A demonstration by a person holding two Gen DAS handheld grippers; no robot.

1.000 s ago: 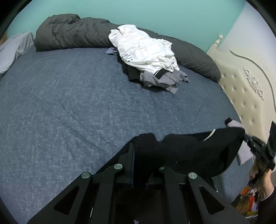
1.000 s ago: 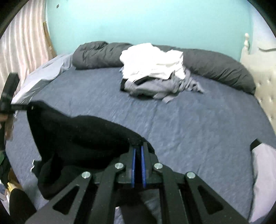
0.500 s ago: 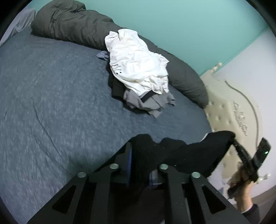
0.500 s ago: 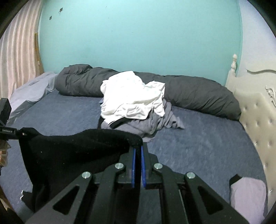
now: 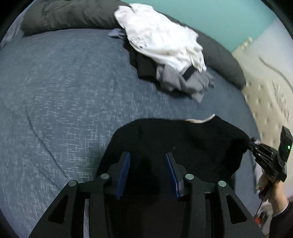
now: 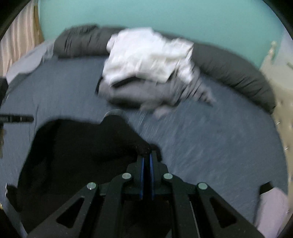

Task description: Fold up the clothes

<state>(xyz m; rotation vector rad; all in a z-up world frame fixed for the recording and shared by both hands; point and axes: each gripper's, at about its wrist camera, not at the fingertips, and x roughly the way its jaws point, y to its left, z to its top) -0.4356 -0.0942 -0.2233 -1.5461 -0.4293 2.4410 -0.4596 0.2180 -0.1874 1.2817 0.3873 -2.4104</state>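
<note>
So, black fleece garment [image 5: 183,146]: spread on the blue-grey speckled bed sheet [image 5: 64,91], directly ahead of and under the left gripper [image 5: 147,161]; a pale cord or trim shows at its far edge; the right end of the cloth runs to the right gripper [image 6: 146,157].
Left gripper: jaws wide apart, blue pads [image 5: 125,170] clear on both sides, nothing pinched; black cloth lies between and below the fingers.
Right gripper: blue pads nearly together, a tuft of the black garment [image 6: 82,146] clamped at the tips; seen from the left wrist view it sits at the right edge, held by a hand [image 5: 271,184] with a dark sleeve cuff.
Garment from right view: fans out left of the right gripper's tips, flat on the sheet; blurred.
Clothes heap: crumpled white shirt [image 5: 161,36] on top of grey and black pieces [image 5: 183,80], far ahead of both grippers, well apart from the black garment.
Rolled dark grey duvet [image 6: 234,73]: behind the heap, along the teal wall [image 6: 146,14].
Cream tufted headboard [image 5: 269,95]: far right of the left gripper.
Pale lilac folded cloth [image 6: 271,206]: right of the right gripper, at the sheet's edge.
Both views: motion blur.
</note>
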